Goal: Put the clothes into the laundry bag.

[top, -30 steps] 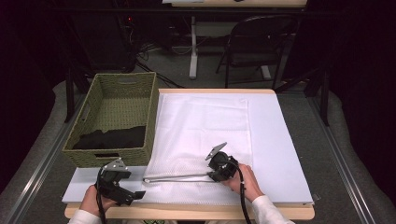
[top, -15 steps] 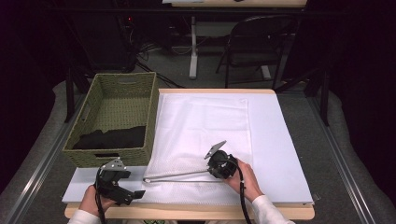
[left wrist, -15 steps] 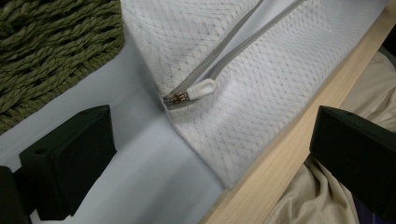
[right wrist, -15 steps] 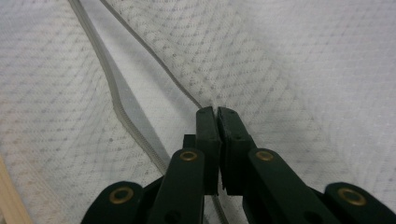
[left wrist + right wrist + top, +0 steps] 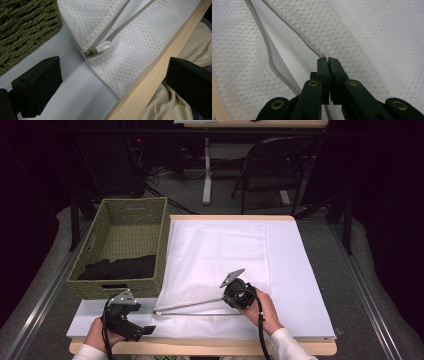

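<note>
The right hand-held gripper is pinching the upper zipper edge of the white mesh bag on the counter, while the left hand-held gripper is spread wide, the zipper pull just ahead between its jaws.

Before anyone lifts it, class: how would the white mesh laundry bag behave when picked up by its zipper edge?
The mesh bag looks thin and flat, so probably floppy and light. The right gripper pinches its zipper edge; the rest would likely sag.
</note>
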The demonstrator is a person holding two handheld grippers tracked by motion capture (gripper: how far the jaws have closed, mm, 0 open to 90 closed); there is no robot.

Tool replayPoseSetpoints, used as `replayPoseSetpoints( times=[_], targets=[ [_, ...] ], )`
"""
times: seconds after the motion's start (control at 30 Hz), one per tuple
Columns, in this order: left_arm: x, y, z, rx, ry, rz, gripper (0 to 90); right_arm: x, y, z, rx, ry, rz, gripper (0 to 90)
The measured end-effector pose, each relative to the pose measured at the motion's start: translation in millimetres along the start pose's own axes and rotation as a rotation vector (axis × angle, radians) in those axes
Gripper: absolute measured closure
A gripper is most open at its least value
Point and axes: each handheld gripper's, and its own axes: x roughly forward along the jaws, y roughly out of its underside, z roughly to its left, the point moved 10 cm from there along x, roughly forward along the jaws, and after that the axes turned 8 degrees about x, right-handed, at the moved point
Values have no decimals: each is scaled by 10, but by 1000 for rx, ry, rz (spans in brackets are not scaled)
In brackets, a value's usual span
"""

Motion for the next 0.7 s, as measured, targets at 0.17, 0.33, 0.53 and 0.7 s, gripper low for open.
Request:
replayPoseSetpoints(
  times=[0.17, 0.33, 0.53, 0.7],
  targets=[
    [-47, -37, 14, 16, -10, -18, 16, -35, -38, -19, -7, 1, -24, 886],
    [-97, -69, 21, 18, -14, -34, 17, -23, -34, -39, 3, -7, -28, 886],
    [-184, -122, 1, 40, -1, -36, 12, -18, -64, -50, -19, 0, -32, 888],
    [-235, -116, 32, 42, -15, -10, 18, -36, -79, -41, -23, 4, -40, 888]
  ],
)
